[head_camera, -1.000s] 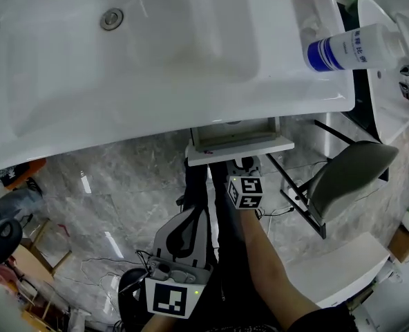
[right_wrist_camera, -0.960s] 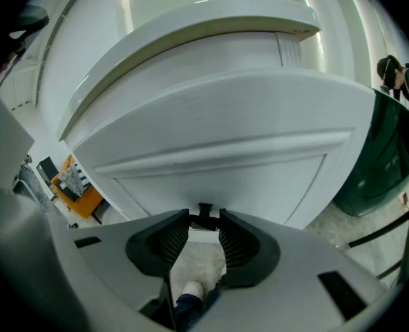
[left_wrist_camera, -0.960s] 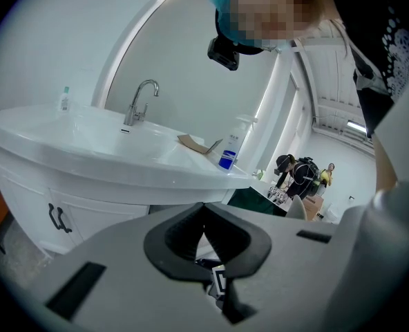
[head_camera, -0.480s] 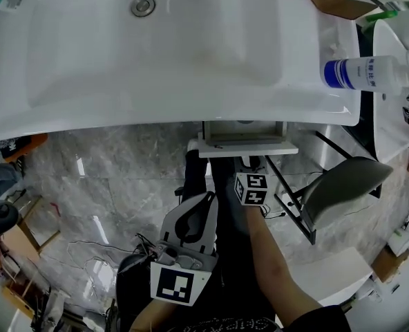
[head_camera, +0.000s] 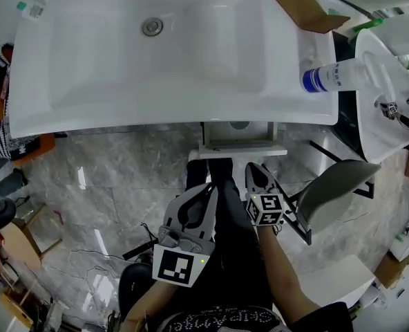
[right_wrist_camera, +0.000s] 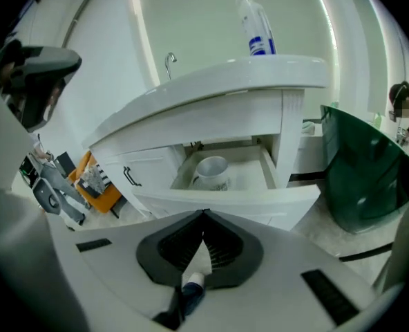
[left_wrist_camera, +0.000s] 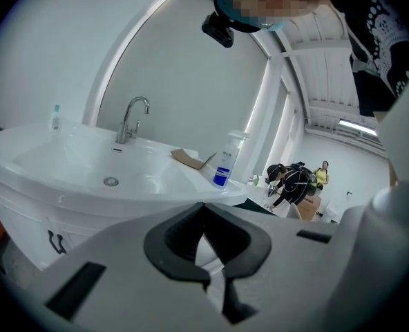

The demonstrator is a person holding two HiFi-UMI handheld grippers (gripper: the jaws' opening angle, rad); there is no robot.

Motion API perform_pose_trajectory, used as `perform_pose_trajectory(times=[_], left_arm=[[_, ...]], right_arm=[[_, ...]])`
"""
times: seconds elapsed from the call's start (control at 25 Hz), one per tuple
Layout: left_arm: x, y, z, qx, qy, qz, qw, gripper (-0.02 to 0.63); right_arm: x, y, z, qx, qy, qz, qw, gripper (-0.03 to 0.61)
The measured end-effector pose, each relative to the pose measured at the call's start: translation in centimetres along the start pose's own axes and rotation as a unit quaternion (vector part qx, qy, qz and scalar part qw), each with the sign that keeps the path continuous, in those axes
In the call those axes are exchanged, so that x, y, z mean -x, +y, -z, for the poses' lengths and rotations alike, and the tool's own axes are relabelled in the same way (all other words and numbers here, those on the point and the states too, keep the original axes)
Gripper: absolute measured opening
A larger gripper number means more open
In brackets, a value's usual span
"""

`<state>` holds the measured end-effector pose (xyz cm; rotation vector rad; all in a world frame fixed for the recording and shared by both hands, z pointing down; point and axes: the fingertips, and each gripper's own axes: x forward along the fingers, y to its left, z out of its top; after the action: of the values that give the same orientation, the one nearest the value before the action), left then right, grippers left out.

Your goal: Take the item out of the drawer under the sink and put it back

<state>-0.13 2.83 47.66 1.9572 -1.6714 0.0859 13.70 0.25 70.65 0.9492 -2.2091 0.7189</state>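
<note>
Nearest, the left gripper (left_wrist_camera: pixel 204 206) hangs low over the person's legs, jaws clenched together on nothing. Beside it, the right gripper (right_wrist_camera: pixel 204 214) has just been closing its jaws. They now meet, with nothing between them. Both grippers point toward the drawer (right_wrist_camera: pixel 274 169), which stands pulled out under the sink (head_camera: pixel 121 61). Neither gripper touches it.

The mug (right_wrist_camera: pixel 211 173) sits on the drawer bottom, near the middle. It stands upright, long axis vertical, mouth up. In the right gripper view its handle shows at the left front. The print on its side is too small to read.

The sink is a white basin with a drain (head_camera: pixel 152 26) and a tap (left_wrist_camera: pixel 132 116). A spray bottle (head_camera: pixel 332 77) with a blue band stands at its right end, with a piece of cardboard (head_camera: pixel 298 2) just behind. The floor (head_camera: pixel 101 185) is grey marble-pattern tile, with cables (head_camera: pixel 87 258) lying on it at the left. A second basin (head_camera: pixel 377 109) stands further right. Farthest off, the left gripper view shows two people (left_wrist_camera: pixel 291 182) in a bright white room.
</note>
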Motion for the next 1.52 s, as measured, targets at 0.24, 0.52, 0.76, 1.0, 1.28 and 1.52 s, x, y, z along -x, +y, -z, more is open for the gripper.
perform_pose_trajectory(times=[0.24,0.52,0.76,1.0,1.28,1.52], left_arm=[[1.4,0.0,-3.3,-0.044,-0.034,0.005,0.9984,0.003],[2.6,-2.8,-6.7,-0.064,-0.080,0.038,0.9940,0.003],[4.4,-6.0,-9.0,-0.097,-0.111,0.095,0.9845,0.003],[4.5,-5.2,-11.9,-0.142,-0.155,0.111,0.9712,0.003],[-0.5,0.9,-15.5,-0.172,-0.164,0.124,0.9634,0.003],[-0.9,-0.3,-18.4,-0.162,-0.176,0.153,0.9588,0.003]], right_arm=[[3.8,0.5,-3.9,-0.011,-0.046,0.005,0.999,0.018],[6.6,1.7,-8.9,0.007,-0.103,0.006,0.995,0.018],[10.6,3.5,-14.0,0.029,-0.165,0.002,0.986,0.018],[15.0,5.2,-18.6,0.041,-0.236,-0.008,0.971,0.018],[16.7,7.3,-22.8,0.057,-0.287,-0.016,0.956,0.018],[17.2,8.1,-23.3,0.066,-0.289,-0.019,0.955,0.018]])
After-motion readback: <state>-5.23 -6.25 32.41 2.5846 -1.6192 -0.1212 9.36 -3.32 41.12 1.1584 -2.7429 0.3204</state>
